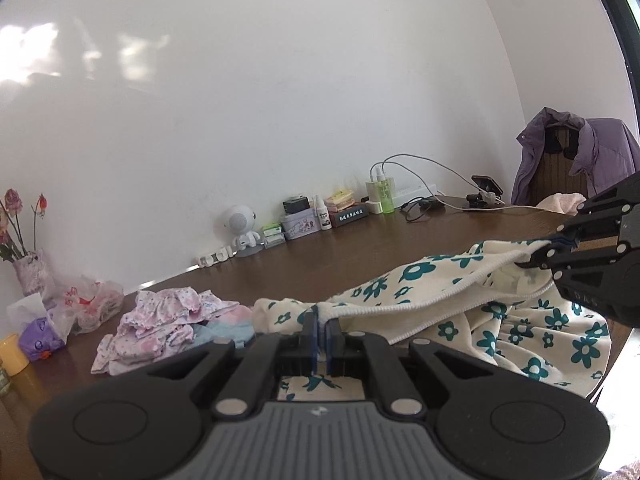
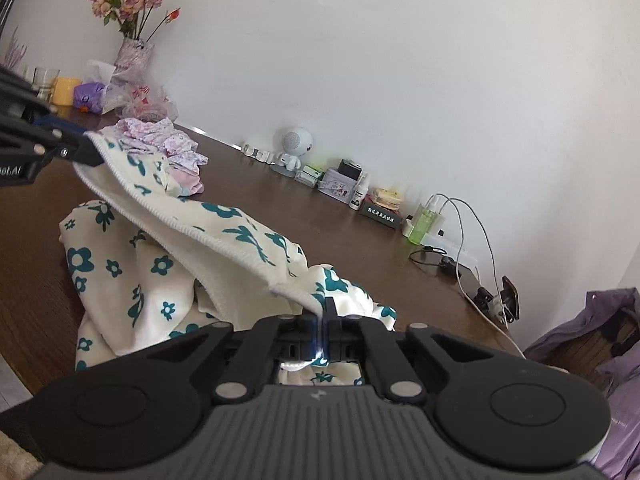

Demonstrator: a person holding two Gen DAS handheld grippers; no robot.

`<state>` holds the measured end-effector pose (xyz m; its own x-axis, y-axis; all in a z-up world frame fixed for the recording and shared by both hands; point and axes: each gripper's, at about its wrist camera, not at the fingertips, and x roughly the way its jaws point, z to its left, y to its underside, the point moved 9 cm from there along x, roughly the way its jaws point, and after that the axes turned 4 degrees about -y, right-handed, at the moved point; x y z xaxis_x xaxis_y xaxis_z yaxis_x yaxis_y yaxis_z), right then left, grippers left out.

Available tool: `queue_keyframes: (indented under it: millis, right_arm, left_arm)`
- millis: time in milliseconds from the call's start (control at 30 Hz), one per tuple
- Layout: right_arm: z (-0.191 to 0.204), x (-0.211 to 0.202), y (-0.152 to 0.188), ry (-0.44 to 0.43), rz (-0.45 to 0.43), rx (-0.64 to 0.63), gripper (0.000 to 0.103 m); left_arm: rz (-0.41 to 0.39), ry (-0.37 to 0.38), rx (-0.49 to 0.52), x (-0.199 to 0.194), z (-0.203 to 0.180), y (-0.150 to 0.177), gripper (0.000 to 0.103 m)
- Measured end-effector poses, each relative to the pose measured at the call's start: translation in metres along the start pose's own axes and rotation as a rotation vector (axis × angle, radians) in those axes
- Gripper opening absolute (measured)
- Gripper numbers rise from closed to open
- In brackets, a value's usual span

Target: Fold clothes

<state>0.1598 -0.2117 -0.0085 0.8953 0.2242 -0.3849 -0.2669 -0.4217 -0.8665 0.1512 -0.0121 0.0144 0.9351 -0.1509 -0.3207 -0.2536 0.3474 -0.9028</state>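
Left wrist view, listing from left to right: pink flowers in a lilac vase (image 1: 30, 276) are standing at the far edge of the brown wooden surface (image 1: 328, 256); beside them a crumpled pile of pink and pale-blue floral garments (image 1: 168, 328) is lying unfolded. At centre the left tongs (image 1: 322, 330) are pinching one end of the ribbed hem of a cream fleece garment printed with teal flowers (image 1: 520, 328), jaws fully closed on it. At the right the right tongs (image 1: 540, 254) are clamping the hem's other end, so the edge is hanging stretched between them while the body is trailing on the surface. Folding is judged barely begun: no finished fold is showing, and the pink pile is waiting.
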Motion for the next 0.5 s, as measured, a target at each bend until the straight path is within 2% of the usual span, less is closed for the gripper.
queue_keyframes:
  millis: [67,133,267,400,500]
  right_arm:
    - [-0.006,-0.004,0.000,0.004,-0.012,0.055,0.002]
    - [-0.010,-0.007,0.000,-0.007,-0.019,0.089,0.002]
    - [-0.012,-0.007,0.001,-0.010,-0.026,0.101,0.002]
    - [-0.017,-0.006,0.002,-0.004,-0.025,0.132,0.002]
    - [-0.023,-0.006,0.000,-0.014,-0.023,0.177,0.002]
  left_arm:
    - [0.027,0.008,-0.021,0.006,-0.001,0.006,0.004]
    - [0.047,0.017,-0.045,0.011,-0.003,0.010,0.011]
    - [0.068,0.025,-0.057,0.018,-0.006,0.016,0.012]
    - [0.054,0.007,-0.051,0.018,-0.005,0.017,0.003]
    - [0.020,-0.022,-0.033,0.015,0.003,0.006,0.002]
